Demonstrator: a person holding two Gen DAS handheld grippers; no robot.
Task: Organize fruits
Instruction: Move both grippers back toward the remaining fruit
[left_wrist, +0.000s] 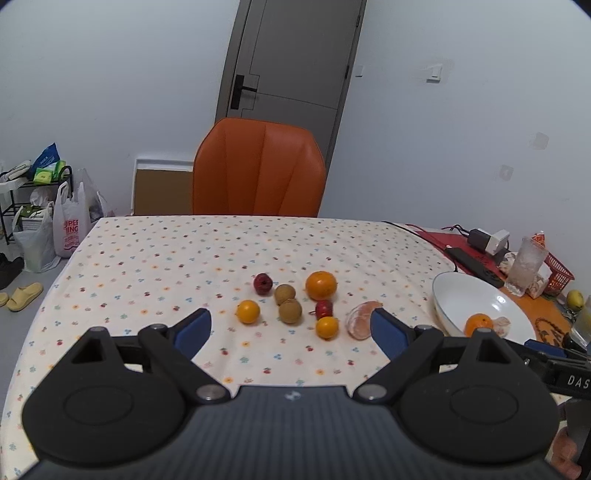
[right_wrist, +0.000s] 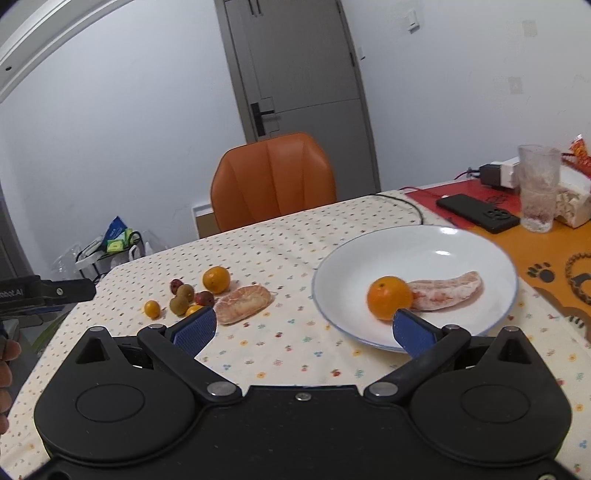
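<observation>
Plate (right_wrist: 461, 240) at right of frame holds one orange (right_wrist: 389, 297) and a peeled segment (right_wrist: 448, 291); other fruits (left_wrist: 291, 302) sit loose on the counter (left_wrist: 166, 258). Both my jaws gape empty.

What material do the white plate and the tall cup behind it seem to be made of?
White plate: probably glazed ceramic; glossy, with bright highlights and a thin blue rim. Tall cup: clear glass or plastic, textured and cloudy; the look does not settle which.

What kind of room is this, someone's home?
Most likely a home dining area: a table under a flowered tablecloth, an orange chair pulled up to it, and shopping bags and slippers on the floor.
</observation>
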